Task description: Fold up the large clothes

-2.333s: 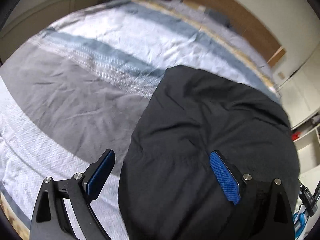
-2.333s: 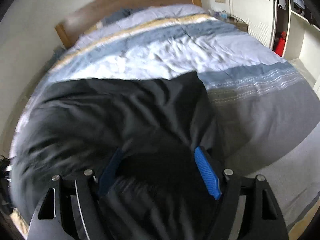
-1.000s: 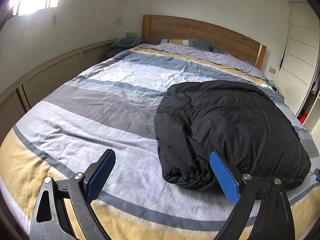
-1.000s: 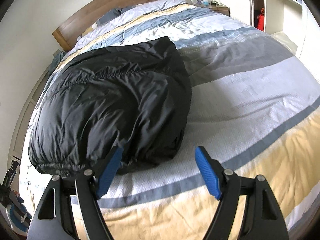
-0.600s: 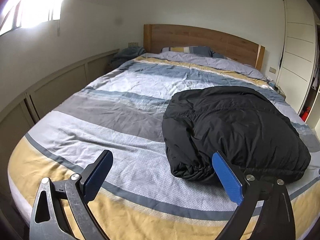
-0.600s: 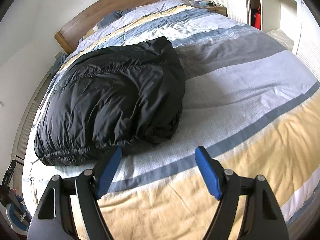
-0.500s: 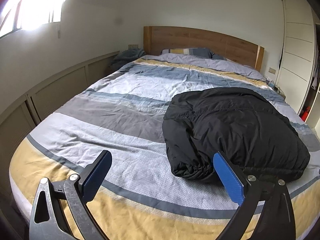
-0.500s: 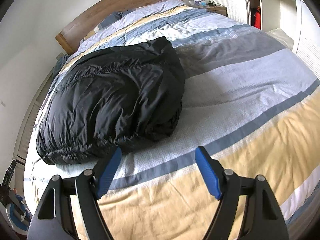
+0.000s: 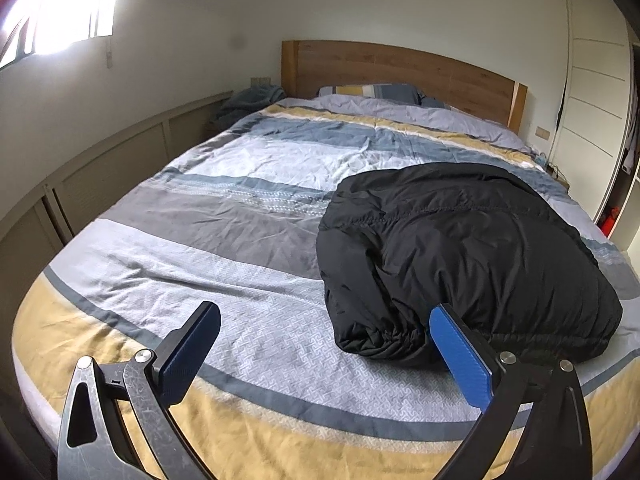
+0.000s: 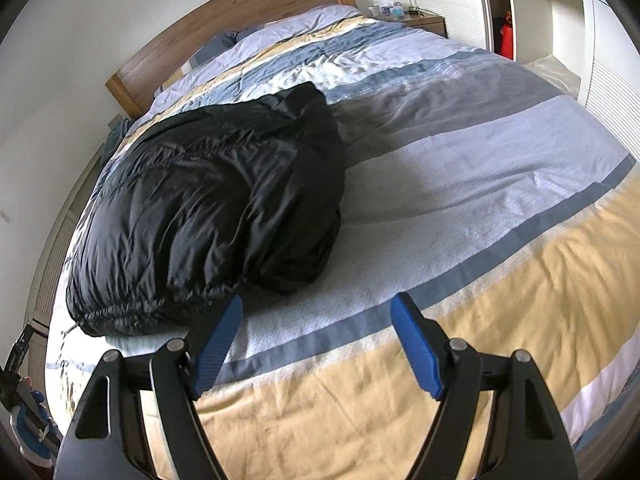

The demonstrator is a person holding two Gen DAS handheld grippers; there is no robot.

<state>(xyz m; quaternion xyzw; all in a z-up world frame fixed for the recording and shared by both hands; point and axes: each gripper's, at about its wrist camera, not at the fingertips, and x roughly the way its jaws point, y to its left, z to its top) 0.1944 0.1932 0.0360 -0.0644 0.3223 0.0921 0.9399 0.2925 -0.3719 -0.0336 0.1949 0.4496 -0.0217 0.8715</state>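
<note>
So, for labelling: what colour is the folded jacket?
Black; the jacket shows best in the right wrist view.

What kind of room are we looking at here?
Most likely a home bedroom: a large bed with a striped duvet, a wooden headboard against the wall, and a folded black puffer jacket lying on the covers.

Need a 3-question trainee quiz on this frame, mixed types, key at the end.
1. True or false: the left gripper is shut on the black puffer jacket.
2. How do the right gripper's jaws stand? A) open, empty B) shut on fabric C) out of view
3. Fill in: the folded jacket lies on the striped ____, with the wooden headboard beyond it.

Key: 1 false, both jaws stand open and clear of it; 2 A; 3 duvet.
</note>
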